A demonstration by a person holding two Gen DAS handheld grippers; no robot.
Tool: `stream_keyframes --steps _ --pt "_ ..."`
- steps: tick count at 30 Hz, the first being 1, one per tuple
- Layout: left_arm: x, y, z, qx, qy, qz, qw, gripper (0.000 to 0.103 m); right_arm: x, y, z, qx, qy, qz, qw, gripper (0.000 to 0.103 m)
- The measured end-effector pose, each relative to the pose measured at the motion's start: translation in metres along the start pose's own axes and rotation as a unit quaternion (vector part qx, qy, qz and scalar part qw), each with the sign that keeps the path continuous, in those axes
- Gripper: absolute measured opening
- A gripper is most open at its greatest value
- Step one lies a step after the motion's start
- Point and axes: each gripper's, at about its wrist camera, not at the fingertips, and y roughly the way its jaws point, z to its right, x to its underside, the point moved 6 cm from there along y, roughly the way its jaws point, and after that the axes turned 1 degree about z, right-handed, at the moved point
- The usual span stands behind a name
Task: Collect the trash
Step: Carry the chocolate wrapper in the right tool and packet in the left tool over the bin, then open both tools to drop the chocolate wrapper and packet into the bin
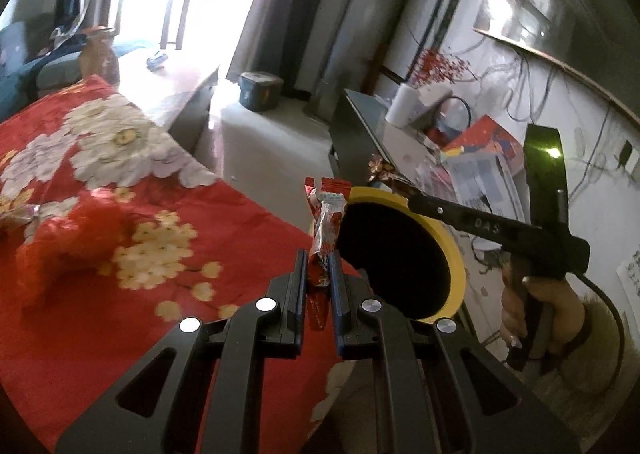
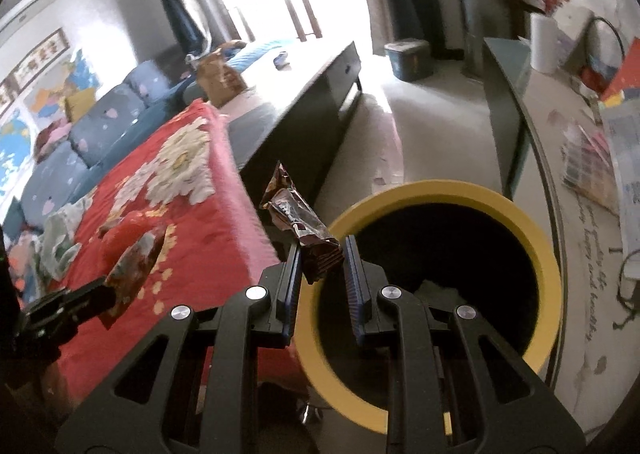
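Observation:
My left gripper [image 1: 319, 260] is shut on a red snack wrapper [image 1: 325, 230] that stands upright beside the yellow-rimmed bin [image 1: 456, 254]. My right gripper [image 2: 323, 248] holds a dark brown wrapper [image 2: 298, 220] at the bin's near left rim [image 2: 532, 230], the jaws closed on its lower end. The bin's inside is dark, with some pale trash at the bottom [image 2: 438, 288]. The right gripper also shows in the left wrist view [image 1: 500, 228] above the bin. The left gripper with its red wrapper shows in the right wrist view [image 2: 96, 294] over the red cloth.
A red floral cloth [image 1: 120, 214] covers the table on the left, with crumpled red plastic [image 1: 72, 238] and more wrappers [image 2: 60, 242] on it. A cluttered desk [image 2: 592, 158] is right of the bin. A dark low cabinet [image 2: 304, 110] and a blue sofa [image 2: 92, 134] stand beyond.

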Motion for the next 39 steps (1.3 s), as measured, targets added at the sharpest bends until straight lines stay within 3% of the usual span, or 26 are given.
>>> stream_keyframes --steps 20,22,24,25,26,28,31,39 --pt "0.006 0.087 0.067 0.031 0.078 -0.065 0.9943 0.011 0.019 0.001 0.095 0.056 0.115 -0.019 0.992 0.016" --pt "0.006 0.096 0.071 0.033 0.082 -0.068 0.9937 0.012 0.019 0.0 0.103 0.057 0.13 -0.017 0.99 0.021" --pt "0.006 0.105 0.073 0.035 0.083 -0.072 0.9933 0.034 0.02 -0.002 0.109 0.062 0.146 -0.013 0.987 0.047" --pt "0.006 0.105 0.071 0.036 0.081 -0.071 0.9936 0.062 0.02 -0.004 0.112 0.063 0.152 -0.008 0.986 0.052" --pt "0.006 0.106 0.07 0.039 0.076 -0.067 0.9941 0.073 0.019 -0.006 0.113 0.063 0.155 -0.004 0.986 0.052" --pt "0.003 0.101 0.071 0.049 0.068 -0.052 0.9951 0.074 0.017 -0.008 0.111 0.066 0.15 0.0 0.987 0.053" --pt "0.0 0.092 0.067 0.04 0.065 -0.033 0.9966 0.086 0.013 -0.012 0.102 0.067 0.138 0.015 0.988 0.066" --pt "-0.011 0.07 0.047 0.009 0.044 -0.004 0.999 0.086 -0.002 -0.02 0.057 0.039 0.086 0.04 0.995 0.07"
